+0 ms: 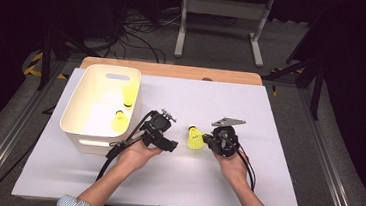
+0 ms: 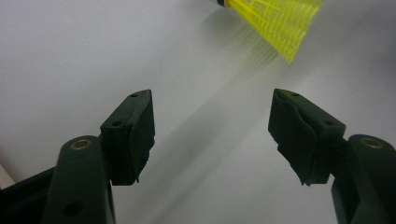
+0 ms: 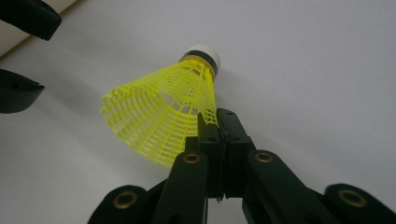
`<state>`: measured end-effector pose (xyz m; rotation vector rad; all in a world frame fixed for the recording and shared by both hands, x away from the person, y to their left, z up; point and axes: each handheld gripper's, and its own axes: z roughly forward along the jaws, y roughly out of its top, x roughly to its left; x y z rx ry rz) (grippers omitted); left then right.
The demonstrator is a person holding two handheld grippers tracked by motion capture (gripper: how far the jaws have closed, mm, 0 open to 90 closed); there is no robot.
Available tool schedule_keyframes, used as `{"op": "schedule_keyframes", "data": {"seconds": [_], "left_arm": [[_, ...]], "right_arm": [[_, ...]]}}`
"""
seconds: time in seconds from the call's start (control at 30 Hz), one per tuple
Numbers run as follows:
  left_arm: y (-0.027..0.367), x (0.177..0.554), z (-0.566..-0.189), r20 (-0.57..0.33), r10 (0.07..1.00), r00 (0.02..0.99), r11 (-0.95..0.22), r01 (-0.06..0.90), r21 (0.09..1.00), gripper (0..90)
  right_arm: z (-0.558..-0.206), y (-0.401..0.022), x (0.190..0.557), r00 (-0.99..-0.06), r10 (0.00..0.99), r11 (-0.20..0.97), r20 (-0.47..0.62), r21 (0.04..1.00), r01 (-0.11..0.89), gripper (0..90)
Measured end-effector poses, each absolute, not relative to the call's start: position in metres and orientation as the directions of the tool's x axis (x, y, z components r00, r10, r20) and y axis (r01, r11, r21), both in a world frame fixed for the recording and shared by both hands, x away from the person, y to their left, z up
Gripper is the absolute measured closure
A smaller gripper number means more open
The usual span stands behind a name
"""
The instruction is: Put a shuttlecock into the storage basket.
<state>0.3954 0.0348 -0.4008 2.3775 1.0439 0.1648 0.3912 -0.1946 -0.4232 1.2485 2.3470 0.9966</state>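
- Right tool (image 3: 218,122) has its jaws pinched together on the rim of the yellow shuttlecock (image 3: 161,114), held just above the worktop (image 1: 224,182), cork end pointing away from the hand.
- From the high view the shuttlecock (image 1: 195,138) hangs between the two tools, near the middle of the worktop.
- Left tool (image 2: 212,135) stands wide, nothing between its jaws, the skirt (image 2: 275,21) just ahead of them.
- This looks feather-light, so weight is no worry.
- The mesh skirt is thin plastic and will likely flex or crease under a hard squeeze; a light pinch is enough.
- The cork (image 3: 203,55) is the firm part, small and round, so it may slip; the skirt edge gives more to catch.
- Two more yellow shuttlecocks (image 1: 120,120) already lie in the white bin (image 1: 76,124) at the left.
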Motion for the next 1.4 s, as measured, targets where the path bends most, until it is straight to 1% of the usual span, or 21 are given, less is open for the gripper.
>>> {"op": "schedule_keyframes", "data": {"seconds": [0.77, 1.13, 1.3, 1.4], "left_arm": [[0.033, 0.393, -0.402, -0.117, 0.699, 0.706, -0.565, 0.645, 0.514, 32.7], [0.032, 0.397, -0.408, -0.129, 0.704, 0.698, -0.561, 0.658, 0.503, 39.9], [0.031, 0.397, -0.408, -0.126, 0.693, 0.710, -0.573, 0.648, 0.501, 47.4], [0.030, 0.396, -0.409, -0.124, 0.685, 0.718, -0.586, 0.644, 0.491, 54.2]], "right_arm": [[-0.421, -0.158, 0.389, -0.640, 0.766, 0.428, 0.061, 0.696, 0.577, 89.2], [-0.419, -0.152, 0.383, -0.663, 0.745, 0.440, 0.074, 0.692, 0.572, 89.2], [-0.418, -0.152, 0.380, -0.671, 0.738, 0.443, 0.078, 0.693, 0.569, 89.2], [-0.419, -0.152, 0.380, -0.675, 0.734, 0.445, 0.079, 0.694, 0.566, 89.2]]}}
